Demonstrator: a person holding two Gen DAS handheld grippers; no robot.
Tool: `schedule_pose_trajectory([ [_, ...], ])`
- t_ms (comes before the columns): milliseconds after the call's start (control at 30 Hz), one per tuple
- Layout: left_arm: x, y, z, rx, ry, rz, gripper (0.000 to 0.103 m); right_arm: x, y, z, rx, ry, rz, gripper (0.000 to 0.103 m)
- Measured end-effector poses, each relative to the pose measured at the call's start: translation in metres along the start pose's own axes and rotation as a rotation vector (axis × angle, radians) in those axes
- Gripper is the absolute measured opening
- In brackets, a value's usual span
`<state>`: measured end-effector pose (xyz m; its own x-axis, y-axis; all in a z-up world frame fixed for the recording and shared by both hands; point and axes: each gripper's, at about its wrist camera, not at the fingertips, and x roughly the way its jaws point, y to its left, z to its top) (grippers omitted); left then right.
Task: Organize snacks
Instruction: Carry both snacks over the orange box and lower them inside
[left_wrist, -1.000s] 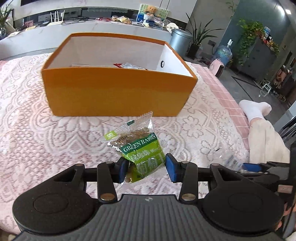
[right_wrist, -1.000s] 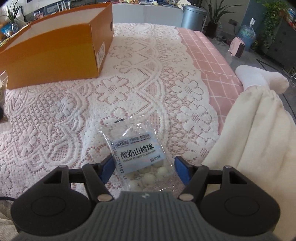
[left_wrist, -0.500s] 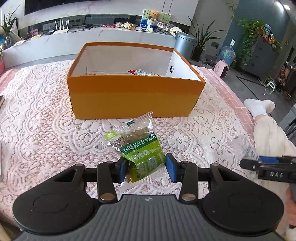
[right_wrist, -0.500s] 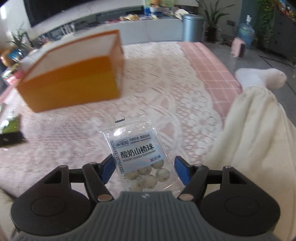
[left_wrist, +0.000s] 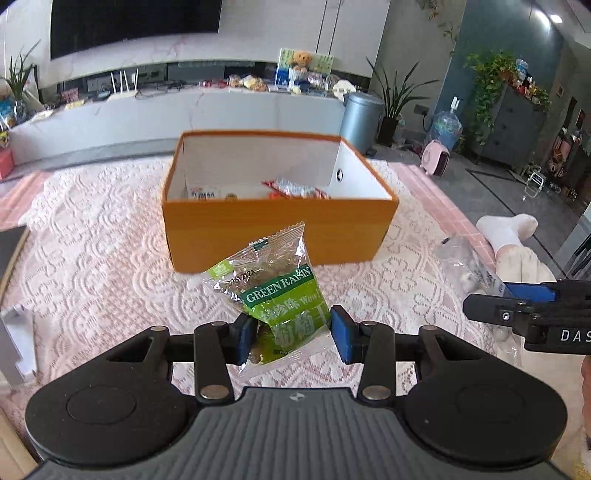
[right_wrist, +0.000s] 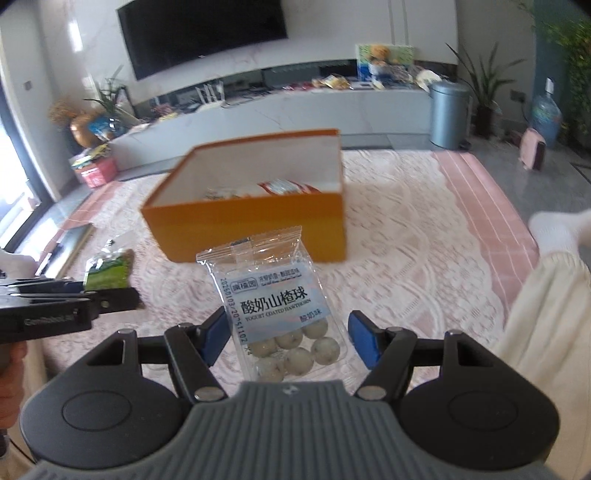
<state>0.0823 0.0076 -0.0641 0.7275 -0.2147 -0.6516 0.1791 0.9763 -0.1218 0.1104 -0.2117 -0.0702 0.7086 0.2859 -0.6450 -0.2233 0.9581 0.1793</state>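
The green raisin packet (left_wrist: 279, 295) is held in the air between the blue pads of the left gripper (left_wrist: 293, 334), which is closed on the lower part of it; the packet tilts a little and its sealed top edge points up toward the box. In the right wrist view the same packet shows small at the left (right_wrist: 107, 273). The yogurt hawthorn ball packet (right_wrist: 277, 306) is clamped in the right gripper (right_wrist: 290, 338), with the white balls low in the bag, near the gripper body, and the label facing up. From the left wrist view this clear packet appears at the right (left_wrist: 467, 266), sticking out from the right gripper's fingers (left_wrist: 528, 291).

Farther away, in the middle of both views, stands the orange box (left_wrist: 277, 232), open on top and white inside. Some snack packets (left_wrist: 295, 190) lie on its bottom, one with red print. The box rests on a white lace cloth (left_wrist: 92, 251) over a pink checked surface. At the right a white sock (left_wrist: 506, 229) is seen, and far behind are a grey bin (right_wrist: 448, 114) and a long low cabinet.
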Motion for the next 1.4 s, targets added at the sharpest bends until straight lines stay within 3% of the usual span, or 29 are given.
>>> schedule_pose_trajectory([
  [300, -0.007, 0.006, 0.032, 0.056, -0.036, -0.004, 0.048, -0.008, 0.030, 0.038, -0.098, -0.042, 0.064, 0.067],
  [800, 0.012, 0.022, 0.103, 0.151, -0.094, -0.049, 0.048, 0.023, 0.051, 0.126, -0.175, -0.127, 0.120, 0.067],
  [967, 0.037, 0.030, 0.122, 0.170, -0.086, -0.075, 0.048, 0.052, 0.045, 0.151, -0.146, -0.118, 0.143, 0.067],
  [1133, 0.077, 0.044, 0.138, 0.174, -0.033, -0.115, 0.048, 0.095, 0.042, 0.170, -0.191, -0.085, 0.106, 0.067],
  [1400, 0.162, 0.040, 0.130, 0.405, 0.093, 0.010, 0.048, 0.183, 0.035, 0.185, -0.274, 0.037, 0.036, 0.067],
])
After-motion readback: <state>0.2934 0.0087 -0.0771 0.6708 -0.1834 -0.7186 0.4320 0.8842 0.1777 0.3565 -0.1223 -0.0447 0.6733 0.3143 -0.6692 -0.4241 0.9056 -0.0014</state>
